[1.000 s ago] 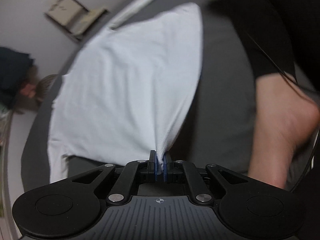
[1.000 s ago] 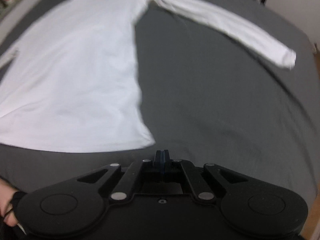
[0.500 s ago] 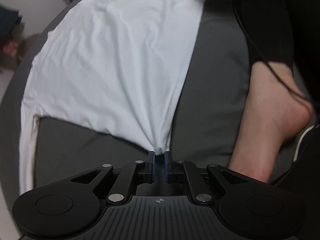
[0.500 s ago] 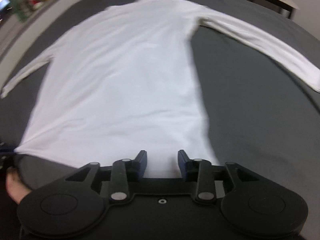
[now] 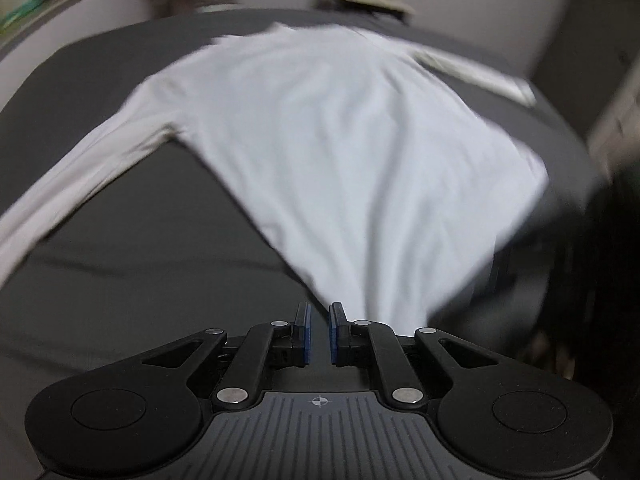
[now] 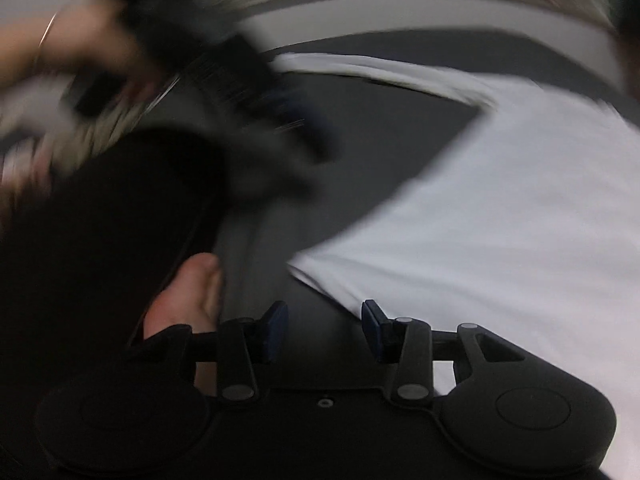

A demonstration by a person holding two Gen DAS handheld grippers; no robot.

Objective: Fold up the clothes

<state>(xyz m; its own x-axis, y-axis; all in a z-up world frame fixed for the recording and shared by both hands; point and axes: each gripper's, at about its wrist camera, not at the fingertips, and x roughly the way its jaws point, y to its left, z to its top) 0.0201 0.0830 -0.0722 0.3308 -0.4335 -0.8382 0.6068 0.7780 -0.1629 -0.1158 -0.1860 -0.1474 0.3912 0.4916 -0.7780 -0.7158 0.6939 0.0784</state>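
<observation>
A white long-sleeved shirt (image 5: 340, 152) lies spread flat on a dark grey surface (image 5: 120, 240), with both sleeves stretched out to the sides. My left gripper (image 5: 319, 316) is open by a narrow gap with nothing between its blue pads. The shirt's bottom corner lies just to the right of its fingers. In the right wrist view the shirt (image 6: 500, 220) fills the right half. My right gripper (image 6: 325, 316) stands wide open over bare grey cloth, and its right finger touches the hem edge. Both views are blurred by motion.
A person's bare foot (image 6: 188, 296) and black trouser leg (image 6: 100, 220) rest on the surface just left of my right gripper. A blurred hand (image 6: 60, 44) holding the other gripper (image 6: 224, 92) shows at the upper left. A wall and furniture stand beyond the far edge.
My left gripper has let go of the shirt's bottom corner and swung round to face up the shirt. My right gripper went from shut to wide open and swung left toward the hem.
</observation>
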